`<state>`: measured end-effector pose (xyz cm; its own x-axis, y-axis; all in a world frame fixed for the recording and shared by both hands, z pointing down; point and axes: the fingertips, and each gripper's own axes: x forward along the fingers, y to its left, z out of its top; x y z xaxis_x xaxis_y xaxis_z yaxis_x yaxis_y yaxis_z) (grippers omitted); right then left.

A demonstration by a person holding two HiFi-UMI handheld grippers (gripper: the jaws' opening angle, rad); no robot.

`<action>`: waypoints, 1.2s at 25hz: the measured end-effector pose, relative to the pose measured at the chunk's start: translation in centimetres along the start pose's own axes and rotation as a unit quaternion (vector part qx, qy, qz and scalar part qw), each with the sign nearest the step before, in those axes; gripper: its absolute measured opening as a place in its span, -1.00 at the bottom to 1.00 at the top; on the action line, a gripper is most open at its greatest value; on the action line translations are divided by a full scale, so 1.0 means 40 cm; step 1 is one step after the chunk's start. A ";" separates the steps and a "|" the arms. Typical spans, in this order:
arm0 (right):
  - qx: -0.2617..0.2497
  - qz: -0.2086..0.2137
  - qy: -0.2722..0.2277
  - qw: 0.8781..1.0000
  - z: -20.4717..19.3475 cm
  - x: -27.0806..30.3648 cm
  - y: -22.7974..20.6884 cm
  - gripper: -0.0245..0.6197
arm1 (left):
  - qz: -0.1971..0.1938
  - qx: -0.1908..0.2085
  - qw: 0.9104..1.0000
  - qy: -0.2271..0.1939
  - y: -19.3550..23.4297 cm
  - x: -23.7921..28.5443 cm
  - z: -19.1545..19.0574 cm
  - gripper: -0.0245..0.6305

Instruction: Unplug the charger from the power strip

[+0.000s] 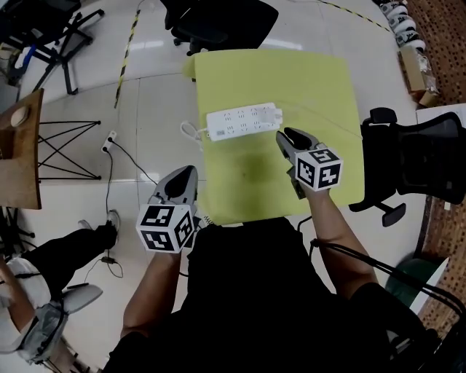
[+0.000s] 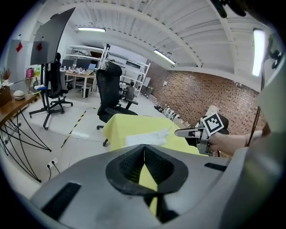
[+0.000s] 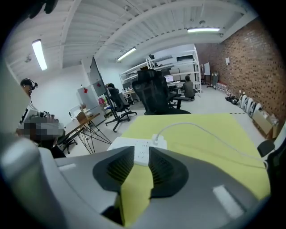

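A white power strip (image 1: 244, 122) lies across the far half of a yellow-green table (image 1: 320, 80). In the right gripper view a white charger plug (image 3: 159, 141) sits in the strip (image 3: 134, 147) at its right end, and its white cable (image 3: 210, 134) runs off across the table. My right gripper (image 1: 285, 135) hovers just right of the strip's near end. It is open (image 3: 140, 154), with nothing between its pads. My left gripper (image 1: 186, 171) hangs off the table's near left corner, shut and empty (image 2: 144, 150). It also sees the strip (image 2: 147, 137) and the right gripper (image 2: 178, 132).
A black office chair (image 1: 411, 160) stands close to the table's right edge and another (image 1: 218, 22) at its far side. A person (image 1: 44, 291) sits on the floor side at lower left. A wooden desk (image 1: 18, 146) and a floor socket with cable (image 1: 109, 140) lie to the left.
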<state>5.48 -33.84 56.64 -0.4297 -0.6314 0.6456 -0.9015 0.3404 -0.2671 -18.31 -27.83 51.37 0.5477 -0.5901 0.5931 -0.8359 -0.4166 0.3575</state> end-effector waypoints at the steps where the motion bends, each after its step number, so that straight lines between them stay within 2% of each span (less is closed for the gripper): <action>1: 0.003 0.001 0.002 1.000 -0.001 0.011 -0.011 -0.61 | 0.002 -0.001 1.000 0.002 -0.004 0.007 -0.001 -0.90; 4: 0.011 0.005 0.008 1.000 -0.009 0.040 -0.039 -0.57 | 0.006 0.000 1.000 0.015 -0.017 0.026 -0.014 -0.90; 7: 0.015 0.014 0.020 1.000 -0.020 0.068 -0.049 -0.40 | 0.010 -0.004 1.000 0.026 -0.023 0.035 -0.029 -0.90; 10: 0.012 0.021 0.028 0.999 -0.016 0.095 -0.051 -0.33 | 0.013 -0.015 0.999 0.033 -0.026 0.039 -0.035 -0.90; 24: -0.008 0.007 0.038 0.999 -0.007 0.174 -0.086 -0.34 | 0.036 -0.035 0.998 0.042 -0.020 0.014 -0.058 -0.90; 30: -0.030 -0.012 0.035 0.999 0.010 0.179 -0.084 -0.43 | 0.041 -0.041 0.998 0.039 -0.009 0.003 -0.061 -0.90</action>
<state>5.42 -39.76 61.86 -0.4013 -0.5903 0.7004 -0.9059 0.3684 -0.2086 -18.04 -26.05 53.07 0.4749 -0.5638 0.6757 -0.8800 -0.3081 0.3615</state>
